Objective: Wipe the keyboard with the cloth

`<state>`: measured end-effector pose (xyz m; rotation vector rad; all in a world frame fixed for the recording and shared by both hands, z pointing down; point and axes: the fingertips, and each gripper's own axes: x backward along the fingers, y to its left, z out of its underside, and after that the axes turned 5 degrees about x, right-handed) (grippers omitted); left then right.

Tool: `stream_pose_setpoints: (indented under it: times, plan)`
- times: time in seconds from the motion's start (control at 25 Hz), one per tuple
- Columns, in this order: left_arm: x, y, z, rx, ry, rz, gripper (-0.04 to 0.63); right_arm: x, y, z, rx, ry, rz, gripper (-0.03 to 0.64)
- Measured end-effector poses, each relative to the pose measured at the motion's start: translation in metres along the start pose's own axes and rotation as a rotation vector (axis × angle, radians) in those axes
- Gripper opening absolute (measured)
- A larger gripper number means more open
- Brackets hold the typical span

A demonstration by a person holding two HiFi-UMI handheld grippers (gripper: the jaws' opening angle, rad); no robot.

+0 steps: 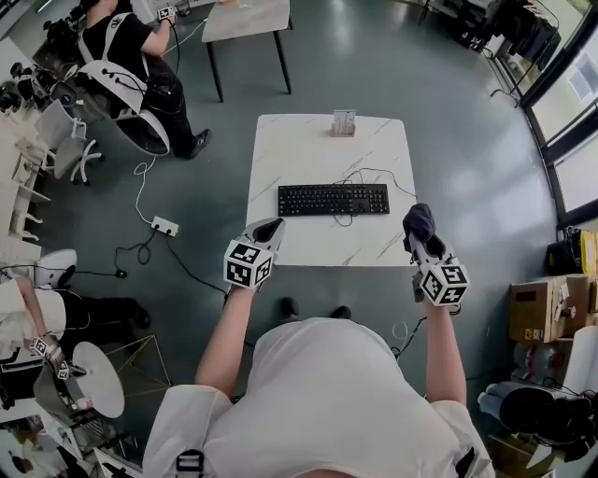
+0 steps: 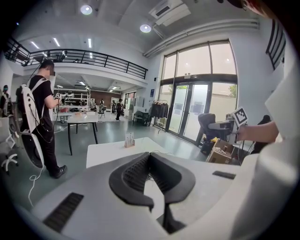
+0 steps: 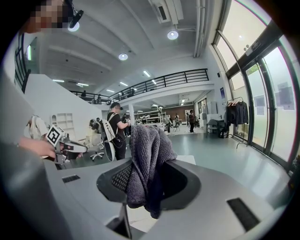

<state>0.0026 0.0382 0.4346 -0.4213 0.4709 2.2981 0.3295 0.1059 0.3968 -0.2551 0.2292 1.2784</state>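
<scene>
Two claws hover at the near edge of the white marble counter [image 1: 308, 149]. The left claw [image 1: 265, 228] is over the left corner, its tips closed together on nothing. The right claw [image 1: 422, 235] is at the right corner, clamped on the dark cloth [image 1: 419, 219], which bunches up between its pads. The black keyboard [image 1: 333, 199] lies mid-counter, apart from both claws, with bare marble on every side and its cable [image 1: 378, 174] looping behind. A small card stand [image 1: 343, 122] sits at the far edge. Open grey floor [image 1: 458, 121] surrounds the counter. Beyond, another person [image 1: 140, 56] stands near a second counter [image 1: 245, 19].
</scene>
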Motion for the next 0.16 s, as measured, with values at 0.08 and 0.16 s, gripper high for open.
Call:
stream_pose_setpoints:
  times: [0.08, 0.16]
  plan:
    - [-0.0025, -0.0003, 0.0005, 0.002, 0.001, -0.001, 0.008, -0.0006, -0.0021, 0.0005, -0.002, -0.001, 0.000, 0.150]
    - [-0.0051, -0.0008, 0.0010, 0.004, 0.001, 0.000, 0.008, -0.0011, -0.0044, 0.0014, -0.005, -0.001, 0.002, 0.150]
